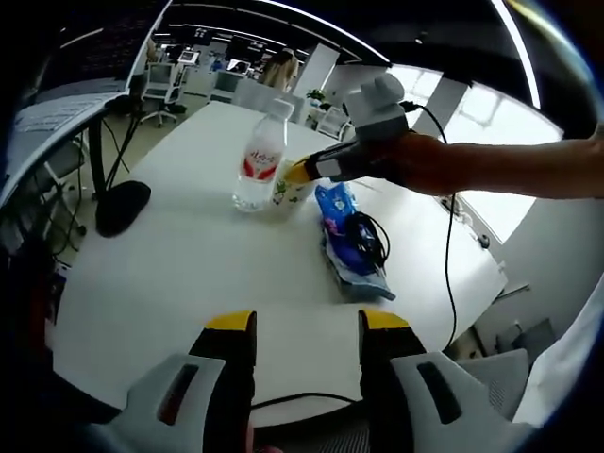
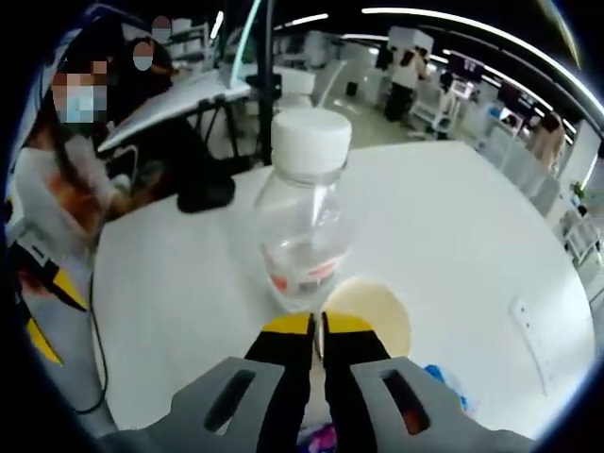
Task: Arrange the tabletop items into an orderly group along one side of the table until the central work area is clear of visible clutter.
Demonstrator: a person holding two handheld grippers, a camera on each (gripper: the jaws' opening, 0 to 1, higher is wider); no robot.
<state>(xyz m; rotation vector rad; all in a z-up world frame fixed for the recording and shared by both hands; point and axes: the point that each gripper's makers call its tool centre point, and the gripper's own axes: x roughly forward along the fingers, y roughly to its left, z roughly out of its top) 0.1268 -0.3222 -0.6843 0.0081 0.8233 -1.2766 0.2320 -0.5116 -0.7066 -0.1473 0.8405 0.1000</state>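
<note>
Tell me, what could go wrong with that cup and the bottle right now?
The right tool pinches only the thin rim of the paper cup, so the cup might slip or crumple. The water bottle stands right beside the cup, so a nudge could topple it. In the left gripper view, the blue packet with a black cable lies close by and might snag.
</note>
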